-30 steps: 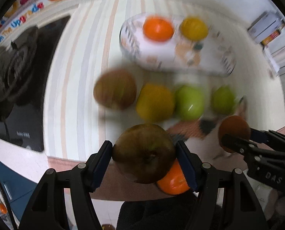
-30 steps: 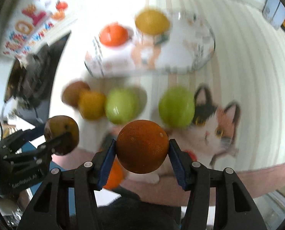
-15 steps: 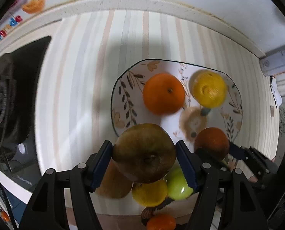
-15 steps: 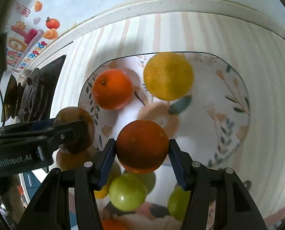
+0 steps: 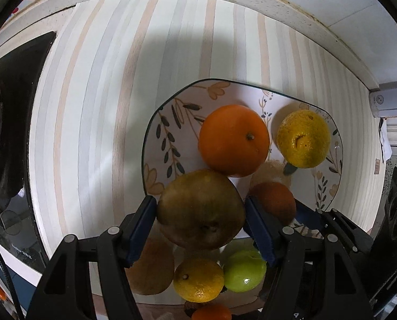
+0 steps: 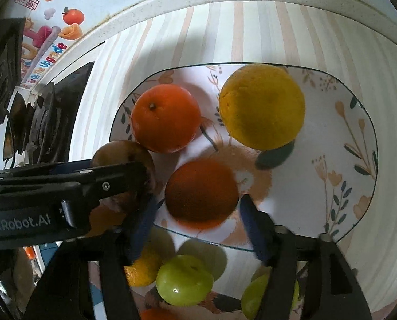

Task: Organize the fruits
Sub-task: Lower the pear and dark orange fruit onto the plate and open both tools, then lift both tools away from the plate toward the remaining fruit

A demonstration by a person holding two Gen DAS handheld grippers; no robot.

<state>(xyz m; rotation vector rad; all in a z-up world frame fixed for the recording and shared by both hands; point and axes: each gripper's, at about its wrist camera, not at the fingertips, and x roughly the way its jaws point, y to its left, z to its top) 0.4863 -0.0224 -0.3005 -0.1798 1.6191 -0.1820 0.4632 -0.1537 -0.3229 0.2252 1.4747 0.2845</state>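
Left wrist view: the left gripper [image 5: 200,220] has its blue pads pressed on either side of a brown pear [image 5: 201,209], held over the near left edge of the floral plate [image 5: 155,144]. Below it on the mat lie another brownish fruit [image 5: 151,269], a yellow citrus [image 5: 198,280], a green apple [image 5: 245,270] and, at the bottom edge, a small orange [image 5: 211,313]. Just right of the pear sits the dark orange [image 5: 274,202] with the right gripper [image 5: 309,220] around it. Farther back on the plate are a bright orange [image 5: 233,140] and a yellow lemon-like fruit [image 5: 303,138], close together. Beyond is the striped mat [image 5: 105,93], with a black stove [image 5: 8,133] at the left.

In the right wrist view, the right gripper [image 6: 198,224] has just been opening; its jaws stand clear of the dark orange [image 6: 201,193], which lies between them, blurred, near the plate's [image 6: 358,173] front edge. Two green apples [image 6: 183,284] [image 6: 257,296] lie nearest, off the plate. The left gripper [image 6: 134,176] with its pear [image 6: 118,157] is at the left.
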